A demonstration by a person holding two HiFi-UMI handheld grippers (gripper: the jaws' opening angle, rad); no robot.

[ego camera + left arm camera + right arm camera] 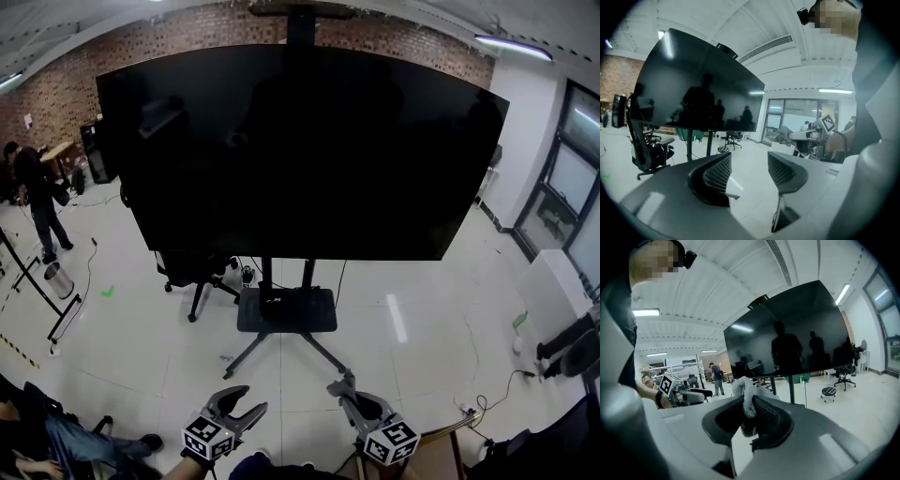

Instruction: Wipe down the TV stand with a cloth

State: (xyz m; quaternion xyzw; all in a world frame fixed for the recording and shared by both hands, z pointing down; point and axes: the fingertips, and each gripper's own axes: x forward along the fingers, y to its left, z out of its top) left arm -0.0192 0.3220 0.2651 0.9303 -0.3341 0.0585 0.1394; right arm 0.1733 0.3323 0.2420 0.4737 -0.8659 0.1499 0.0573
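The cloth [746,399] is pinched in the right gripper [751,401], whose jaws are closed tight on it. Its length is stood upright, with a bunched end rising above the jaw tips. The left gripper [749,161] is held wide apart, nothing between its jaws. The stand [286,310] is placed on the floor [422,319] ahead of both grippers, its dark shelf laid crosswise under the TV [300,150], legs splayed forward. Open floor is left to its right; a chair [190,270] is set just beside its left. The cloth is seen pale grey and fluffy.
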